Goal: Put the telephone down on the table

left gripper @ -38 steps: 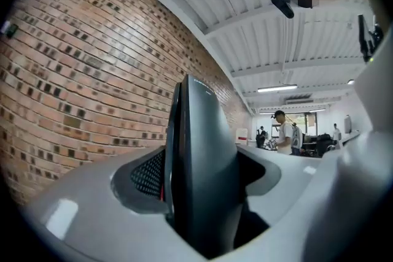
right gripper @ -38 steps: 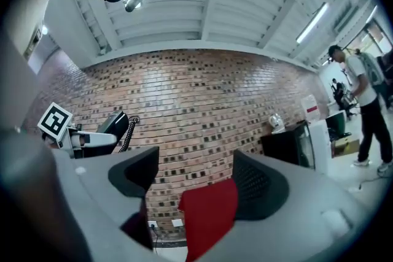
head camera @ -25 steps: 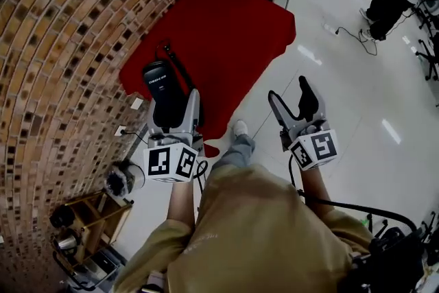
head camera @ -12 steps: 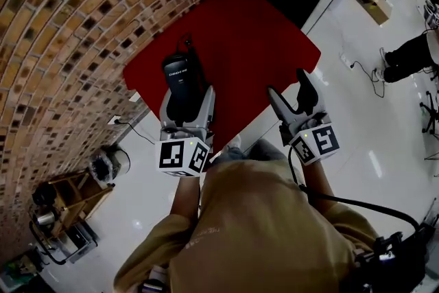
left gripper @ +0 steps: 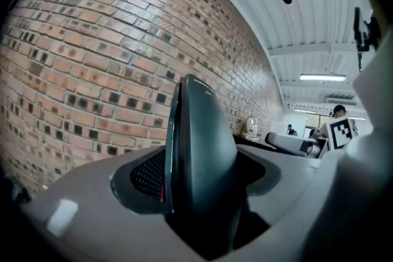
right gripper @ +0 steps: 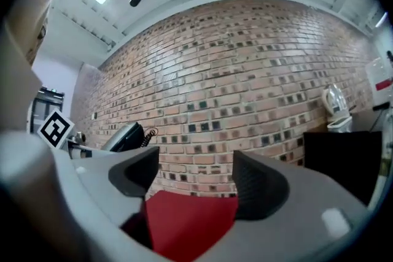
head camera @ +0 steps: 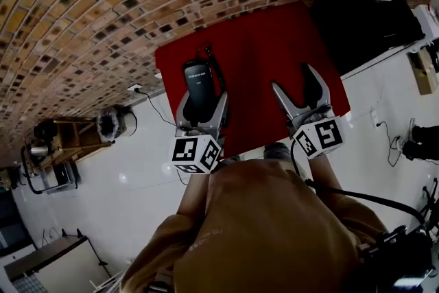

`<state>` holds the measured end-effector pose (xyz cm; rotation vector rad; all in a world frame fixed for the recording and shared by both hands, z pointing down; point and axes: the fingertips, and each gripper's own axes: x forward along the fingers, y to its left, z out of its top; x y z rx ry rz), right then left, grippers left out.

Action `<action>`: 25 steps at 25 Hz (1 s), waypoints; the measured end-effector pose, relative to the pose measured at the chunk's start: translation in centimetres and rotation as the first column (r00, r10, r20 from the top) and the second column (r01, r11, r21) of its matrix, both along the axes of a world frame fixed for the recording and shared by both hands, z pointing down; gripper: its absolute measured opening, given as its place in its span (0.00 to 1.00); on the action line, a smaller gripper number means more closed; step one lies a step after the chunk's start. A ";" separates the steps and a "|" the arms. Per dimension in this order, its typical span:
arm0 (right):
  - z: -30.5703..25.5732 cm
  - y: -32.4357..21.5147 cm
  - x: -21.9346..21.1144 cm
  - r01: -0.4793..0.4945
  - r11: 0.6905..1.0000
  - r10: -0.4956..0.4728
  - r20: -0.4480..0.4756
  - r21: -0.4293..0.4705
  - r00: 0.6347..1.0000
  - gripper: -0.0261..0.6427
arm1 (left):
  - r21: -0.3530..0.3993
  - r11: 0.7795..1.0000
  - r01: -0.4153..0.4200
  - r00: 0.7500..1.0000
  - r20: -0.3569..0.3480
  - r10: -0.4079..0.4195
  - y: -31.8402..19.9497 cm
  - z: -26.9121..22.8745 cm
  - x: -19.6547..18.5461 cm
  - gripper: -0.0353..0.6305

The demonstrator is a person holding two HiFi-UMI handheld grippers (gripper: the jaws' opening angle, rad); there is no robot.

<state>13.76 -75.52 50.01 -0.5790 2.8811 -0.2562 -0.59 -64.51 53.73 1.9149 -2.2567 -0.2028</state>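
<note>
Left gripper (left gripper: 196,176) is clamped tight on the telephone (left gripper: 199,150), jaws squeezed onto both sides of the black handset so it stands on edge between them, sticking out past the tips. From the head view the telephone (head camera: 197,79) sits over the left half of the red table (head camera: 260,44), close to its left edge, with the curly cord (head camera: 214,62) trailing off toward the back edge by the brick wall (head camera: 89,10). Can't tell from here if it's touching the tabletop or just above it

Right gripper (right gripper: 196,178) has its jaws wide apart with nothing between them, just red table and bricks showing through the gap. In the head view it (head camera: 293,82) hangs over the front right part of the table, near the front edge, well apart from the handset. There's a black cabinet (head camera: 363,17) right beside the table's right edge
</note>
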 end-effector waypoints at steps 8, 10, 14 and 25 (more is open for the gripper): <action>4.3 -5.2 -2.3 0.152 0.988 -0.154 -0.062 -0.038 0.986 0.58 | -0.458 0.883 0.108 0.951 -0.212 -0.226 -7.6 22.1 -7.6 0.54; 6.4 -6.3 -1.7 0.135 0.988 -0.140 -0.079 -0.073 0.987 0.58 | -0.527 0.844 0.101 0.935 -0.238 -0.261 -9.8 26.4 -9.7 0.54; 10.4 -7.8 0.2 0.095 0.989 -0.111 -0.150 -0.111 0.982 0.58 | -0.616 0.781 0.108 0.880 -0.306 -0.362 -14.0 33.4 -14.3 0.54; 16.1 -10.6 4.4 -0.014 0.983 -0.054 -0.357 -0.184 0.933 0.58 | -0.726 0.670 0.156 0.775 -0.331 -0.539 -14.5 43.0 -22.7 0.54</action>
